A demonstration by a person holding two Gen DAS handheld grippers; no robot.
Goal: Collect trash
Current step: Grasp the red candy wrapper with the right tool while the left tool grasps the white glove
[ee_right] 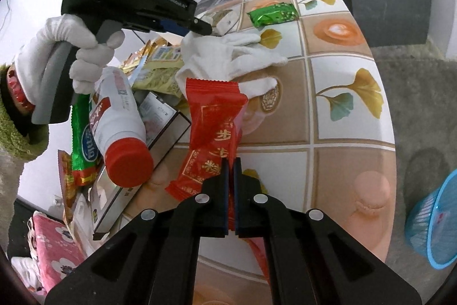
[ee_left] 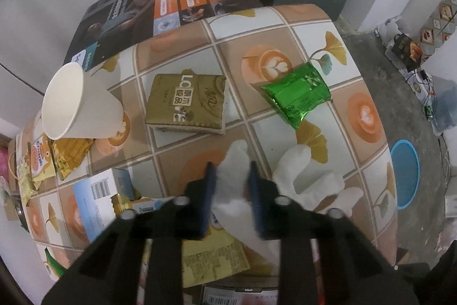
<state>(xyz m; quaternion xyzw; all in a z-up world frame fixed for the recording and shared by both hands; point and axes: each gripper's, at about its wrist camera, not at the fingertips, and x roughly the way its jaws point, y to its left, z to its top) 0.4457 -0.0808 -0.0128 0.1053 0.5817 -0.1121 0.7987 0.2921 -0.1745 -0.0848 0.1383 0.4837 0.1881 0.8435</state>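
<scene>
Left gripper (ee_left: 230, 176): my 2 blue-padded fingers stand close together with a limp white cloth glove (ee_left: 285, 176) between them; the pads appear to press 1 finger of the glove, though the contact is partly hidden by the black jaws.
Left gripper, other view: seen from the right wrist it points down at the glove's cuff, held by a hand in a white glove (ee_right: 65, 53) with a green fuzzy sleeve.
Right gripper (ee_right: 231, 170): fingers together, clamped on the lower end of a red foil snack wrapper with gold print (ee_right: 214, 122); the wrapper stands up from the pads toward the glove.
Table (ee_right: 342, 119): round-edged, covered in a tile-patterned cloth of beige and white squares with ginkgo leaves and latte cups.
Other trash, far side: a crumpled green foil packet (ee_left: 297, 93); a gold-brown square tissue pack (ee_left: 185, 102) beside it; a white paper cup (ee_left: 74, 102) tipped on its side at the left.
Other trash, near side: a white plastic bottle with a red cap (ee_right: 120, 127) lying on boxes and wrappers.
Bin: a blue plastic basket (ee_right: 434, 230) on the grey floor, right of the table, well apart from both grippers.
</scene>
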